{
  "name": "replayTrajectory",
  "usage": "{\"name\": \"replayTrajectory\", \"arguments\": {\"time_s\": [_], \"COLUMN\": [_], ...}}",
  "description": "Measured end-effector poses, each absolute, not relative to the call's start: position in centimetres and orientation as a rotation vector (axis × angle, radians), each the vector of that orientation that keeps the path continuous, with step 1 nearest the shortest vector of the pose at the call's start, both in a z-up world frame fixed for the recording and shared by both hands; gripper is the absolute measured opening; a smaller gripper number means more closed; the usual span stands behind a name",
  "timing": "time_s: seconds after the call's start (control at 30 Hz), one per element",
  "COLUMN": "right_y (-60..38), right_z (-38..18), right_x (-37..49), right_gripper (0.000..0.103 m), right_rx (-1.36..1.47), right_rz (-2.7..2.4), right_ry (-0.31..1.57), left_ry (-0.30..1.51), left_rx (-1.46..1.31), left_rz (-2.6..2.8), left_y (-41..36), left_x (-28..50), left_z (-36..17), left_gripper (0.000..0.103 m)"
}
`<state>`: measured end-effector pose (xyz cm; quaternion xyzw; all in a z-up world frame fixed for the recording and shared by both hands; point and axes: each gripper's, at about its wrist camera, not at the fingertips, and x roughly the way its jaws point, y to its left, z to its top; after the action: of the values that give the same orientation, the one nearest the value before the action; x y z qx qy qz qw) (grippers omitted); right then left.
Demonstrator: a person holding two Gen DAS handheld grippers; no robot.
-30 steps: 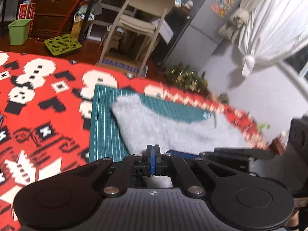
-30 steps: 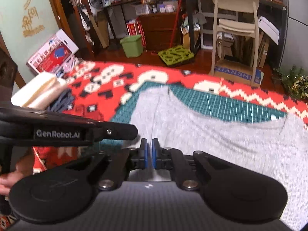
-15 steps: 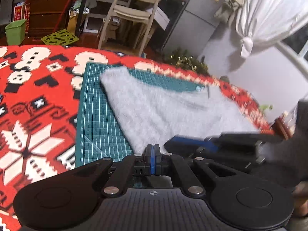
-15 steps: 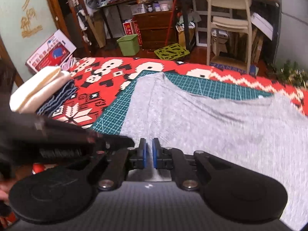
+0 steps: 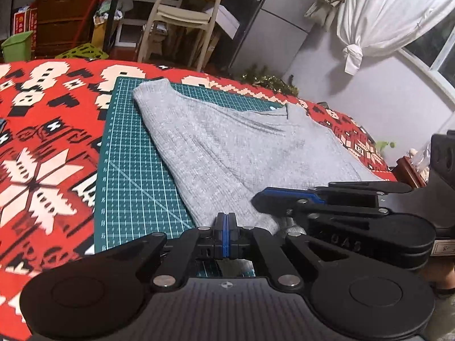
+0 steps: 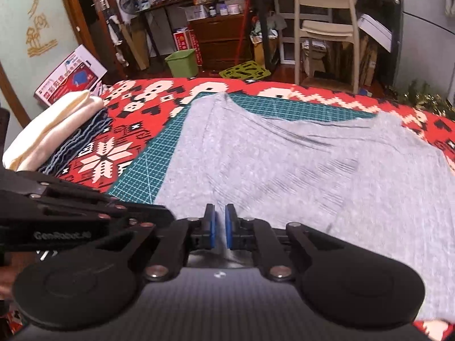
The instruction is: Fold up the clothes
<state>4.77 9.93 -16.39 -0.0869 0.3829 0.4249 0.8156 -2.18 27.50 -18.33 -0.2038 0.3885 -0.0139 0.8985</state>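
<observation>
Right wrist view: "GenRobot.AI" lettering reads on the left gripper [image 6: 159, 216], left of the grey garment [image 6: 284, 164]. The garment lies flat on the green cutting mat [image 6: 148, 159]. Right gripper [image 6: 219, 228] pinches its near edge, pads slightly apart. Left gripper's pads are pressed together at the near hem; cloth between them cannot be confirmed.

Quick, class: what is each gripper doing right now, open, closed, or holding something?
Left gripper: closed, apparently pinching the grey sweater edge.
Right gripper: nearly closed on the sweater's near edge.
</observation>
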Motion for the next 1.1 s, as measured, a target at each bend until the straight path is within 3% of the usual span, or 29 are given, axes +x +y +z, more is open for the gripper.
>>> {"name": "replayTrajectory", "arguments": {"time_s": [0.6,1.1], "right_y": [8.1,6.9], "right_z": [-15.6,-16.6], "right_x": [0.7,-0.6], "right_gripper": [0.009,0.004], "right_rx": [-0.214,-0.193], "right_rz": [0.921,0.908], "right_ry": [0.746,0.773], "left_ry": [0.756,0.757], "left_rx": [-0.405,-0.452], "left_rz": [-0.051,-0.032], "left_y": [25.7,25.8], "left_x": [-5.8,-6.1], "left_z": [-17.9,-18.4], "left_gripper": [0.0,0.0]}}
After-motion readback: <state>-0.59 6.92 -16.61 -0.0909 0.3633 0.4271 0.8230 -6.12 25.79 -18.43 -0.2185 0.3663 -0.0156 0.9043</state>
